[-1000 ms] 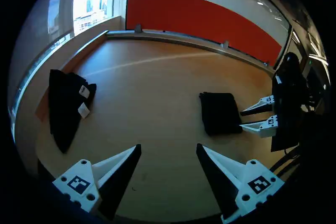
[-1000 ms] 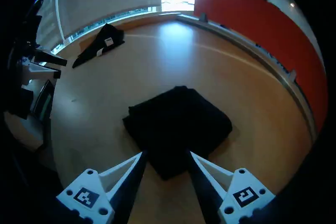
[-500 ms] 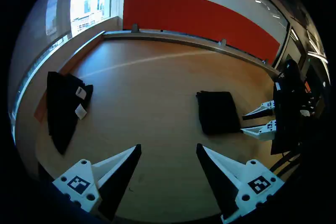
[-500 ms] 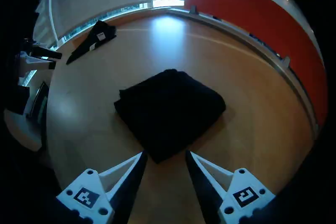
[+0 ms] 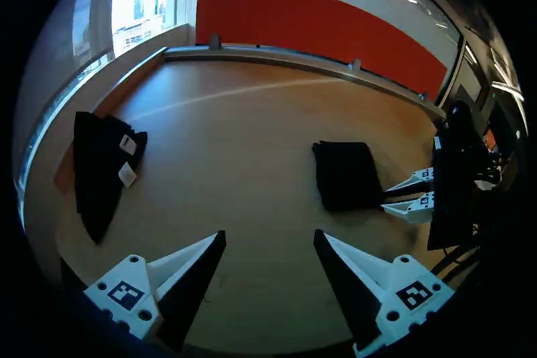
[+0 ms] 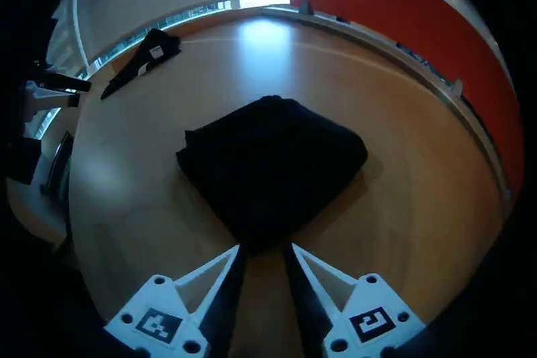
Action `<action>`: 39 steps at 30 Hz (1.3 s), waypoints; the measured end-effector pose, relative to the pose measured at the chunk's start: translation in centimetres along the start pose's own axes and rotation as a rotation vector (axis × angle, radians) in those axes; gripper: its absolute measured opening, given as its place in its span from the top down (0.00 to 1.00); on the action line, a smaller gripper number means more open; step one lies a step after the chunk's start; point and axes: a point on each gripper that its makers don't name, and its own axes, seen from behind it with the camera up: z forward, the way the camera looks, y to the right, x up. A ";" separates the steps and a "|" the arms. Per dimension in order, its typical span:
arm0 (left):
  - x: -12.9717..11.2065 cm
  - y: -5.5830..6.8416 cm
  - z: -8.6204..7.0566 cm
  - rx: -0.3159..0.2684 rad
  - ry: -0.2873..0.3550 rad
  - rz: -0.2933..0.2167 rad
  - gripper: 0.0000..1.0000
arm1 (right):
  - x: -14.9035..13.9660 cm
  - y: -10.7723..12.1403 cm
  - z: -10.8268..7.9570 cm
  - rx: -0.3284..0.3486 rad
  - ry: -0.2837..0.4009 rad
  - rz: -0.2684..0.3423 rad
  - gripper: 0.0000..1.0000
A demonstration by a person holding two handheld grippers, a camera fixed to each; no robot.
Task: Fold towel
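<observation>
A folded black towel (image 6: 272, 160) lies flat on the wooden table (image 6: 403, 176). In the right gripper view my right gripper (image 6: 262, 249) has its fingertips on either side of the towel's near corner, still apart, with table showing between them. In the left gripper view the same towel (image 5: 344, 173) sits to the right, and the right gripper (image 5: 384, 199), held by a dark-sleeved arm, touches its near edge. My left gripper (image 5: 268, 236) stands open over bare table, well away from the towel, with nothing between its fingers. It appears far left in the right gripper view (image 6: 79, 91).
A second heap of black cloth with white tags (image 5: 101, 166) lies at the table's left edge, seen far off as the black heap (image 6: 141, 56) in the right gripper view. A metal rail and a red panel (image 5: 322, 22) close the far side. A window (image 5: 141, 2) is at back left.
My right gripper has moved forward to the towel's near corner and its fingers have narrowed. The left gripper has barely moved.
</observation>
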 end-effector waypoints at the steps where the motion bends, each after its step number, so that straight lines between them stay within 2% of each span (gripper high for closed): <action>1: 0.0 0.0 0.0 0.000 0.000 -0.001 0.03 | 0.0 0.0 0.0 -0.002 0.001 0.003 0.70; 8: 0.1 -0.1 0.2 -0.001 -0.001 0.001 0.02 | -0.2 0.2 -0.2 -0.006 0.007 0.021 0.93; 14: 0.0 0.1 0.2 -0.006 -0.004 0.009 0.02 | 0.4 0.5 -0.6 -0.016 0.029 0.023 0.96; 18: 0.1 0.2 0.3 -0.010 -0.005 0.017 0.02 | 1.8 0.9 -1.5 -0.024 0.055 0.025 0.96; 29: 1.9 0.8 0.4 -0.027 0.024 0.037 0.03 | 10.0 2.8 -6.1 -0.038 0.162 -0.007 0.96; 39: 4.5 2.0 0.1 -0.050 0.063 0.049 0.03 | 15.5 4.9 -11.8 -0.063 0.236 -0.040 0.96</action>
